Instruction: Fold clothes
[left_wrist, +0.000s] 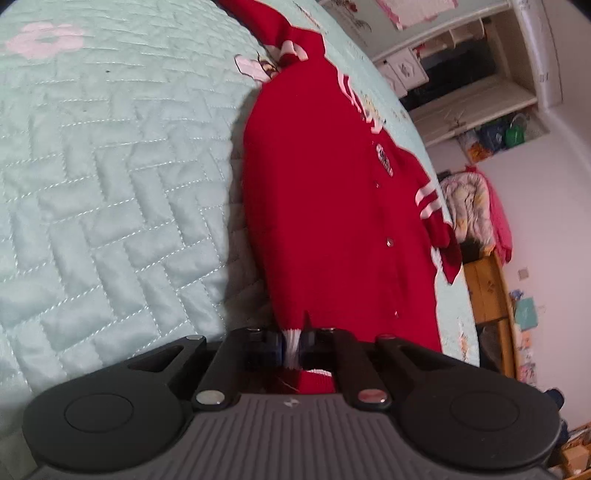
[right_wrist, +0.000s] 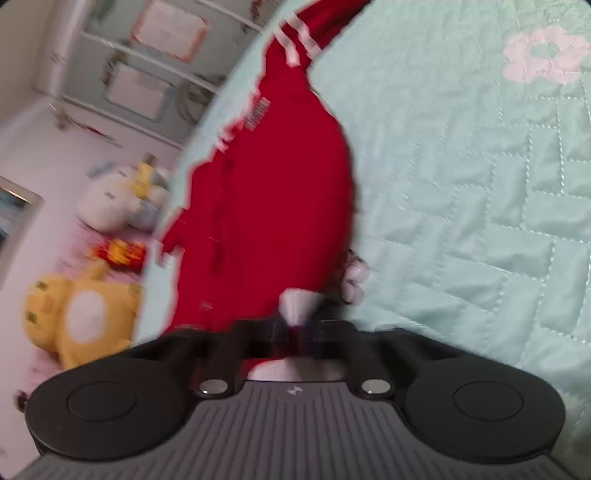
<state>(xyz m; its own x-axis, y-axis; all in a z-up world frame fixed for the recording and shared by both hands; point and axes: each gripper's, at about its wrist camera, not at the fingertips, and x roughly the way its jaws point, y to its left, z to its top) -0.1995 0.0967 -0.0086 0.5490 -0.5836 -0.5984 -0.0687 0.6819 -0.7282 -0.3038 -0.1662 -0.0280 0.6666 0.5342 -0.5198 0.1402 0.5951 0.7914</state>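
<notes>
The red cardigan (left_wrist: 332, 206) lies spread lengthwise on the quilted bed cover (left_wrist: 110, 184), buttoned front up, white-striped sleeves out to both sides. No fold shows yet, so nearly all of the work seems left. The left claw (left_wrist: 291, 345) is clamped on the white-striped hem at one near corner; the right claw (right_wrist: 295, 332) pinches the hem at the other, its view blurred. Lifting the hem toward the collar looks the likely first fold. One sleeve (left_wrist: 439, 221) hangs near the bed's edge and could slip off. Shelves (left_wrist: 461, 92) and a yellow plush toy (right_wrist: 74, 314) stand well clear.
</notes>
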